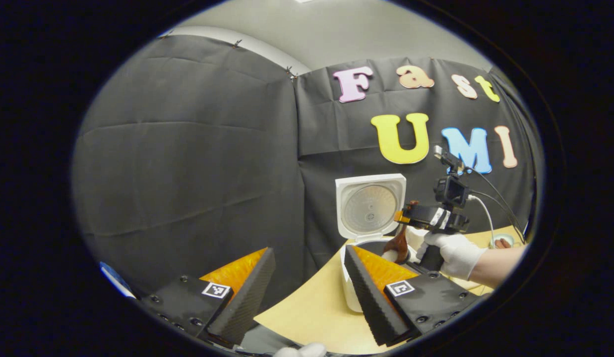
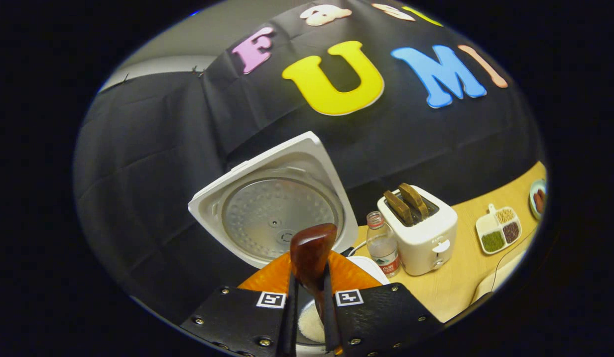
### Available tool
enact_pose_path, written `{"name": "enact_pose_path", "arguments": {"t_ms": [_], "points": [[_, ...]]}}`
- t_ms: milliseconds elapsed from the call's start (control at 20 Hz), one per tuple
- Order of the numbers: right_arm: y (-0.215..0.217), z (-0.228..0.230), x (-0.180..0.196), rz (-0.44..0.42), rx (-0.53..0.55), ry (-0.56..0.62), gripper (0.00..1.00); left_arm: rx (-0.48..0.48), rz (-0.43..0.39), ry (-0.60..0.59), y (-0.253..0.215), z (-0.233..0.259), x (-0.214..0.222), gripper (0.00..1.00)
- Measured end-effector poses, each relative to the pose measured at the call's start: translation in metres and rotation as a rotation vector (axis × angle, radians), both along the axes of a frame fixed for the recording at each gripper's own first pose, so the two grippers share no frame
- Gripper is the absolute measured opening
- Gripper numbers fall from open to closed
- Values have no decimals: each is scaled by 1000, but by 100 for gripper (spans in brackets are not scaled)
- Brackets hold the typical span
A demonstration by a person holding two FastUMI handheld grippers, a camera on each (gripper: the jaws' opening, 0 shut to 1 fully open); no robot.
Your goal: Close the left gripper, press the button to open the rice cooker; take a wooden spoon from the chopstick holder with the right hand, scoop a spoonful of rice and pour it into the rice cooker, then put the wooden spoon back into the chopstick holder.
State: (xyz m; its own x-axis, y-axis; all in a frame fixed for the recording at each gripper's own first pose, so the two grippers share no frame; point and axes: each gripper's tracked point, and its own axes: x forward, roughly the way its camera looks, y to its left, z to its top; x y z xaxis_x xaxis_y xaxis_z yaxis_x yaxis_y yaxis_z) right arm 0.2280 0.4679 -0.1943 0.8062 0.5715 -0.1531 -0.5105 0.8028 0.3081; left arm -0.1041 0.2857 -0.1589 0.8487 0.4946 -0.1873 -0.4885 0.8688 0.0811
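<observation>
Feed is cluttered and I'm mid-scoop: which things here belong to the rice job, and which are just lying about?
Job:
- rice cooker, lid up
- wooden spoon, clamped in the right gripper
- rice below the spoon
- left gripper, jaws open

Lying about:
- toaster with bread
- water bottle
- divided dish of grains
- small plate at the table's far end

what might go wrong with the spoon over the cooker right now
The brown wooden spoon is pinched by its handle in the right gripper, its bowl with white rice low over the open white rice cooker. A slip or early tilt could spill grains onto the tan table. Lifting carelessly could knock the raised lid.
</observation>
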Motion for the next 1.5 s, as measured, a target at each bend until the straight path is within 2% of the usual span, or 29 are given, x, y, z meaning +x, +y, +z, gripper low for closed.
{"name": "enact_pose_path", "arguments": {"t_ms": [350,400,450,650,700,750,950,1100,1400,1500], "points": [[18,11,-16,64,-257,-230,22,1,24,1,1,-3,-5,96],[19,10,-19,71,-291,-251,22,1,23,-2,-1,-3,-6,100],[20,13,-19,80,-315,-282,22,1,23,-4,-2,-2,-4,96],[28,10,-28,152,-517,-415,22,9,23,-7,-4,4,-2,96],[29,12,-30,159,-535,-446,27,12,22,-9,-5,5,-2,96],[31,13,-35,170,-540,-463,22,14,22,-10,-6,7,-2,96],[30,9,-38,169,-510,-421,22,20,21,-14,-5,8,-6,96],[18,16,-37,148,-445,-363,22,22,19,-15,-3,8,-13,99],[-10,41,-34,123,-144,-172,22,18,0,-24,-14,15,-12,100],[-22,52,-28,112,6,-78,22,28,-11,-31,-20,19,-12,100]]}}
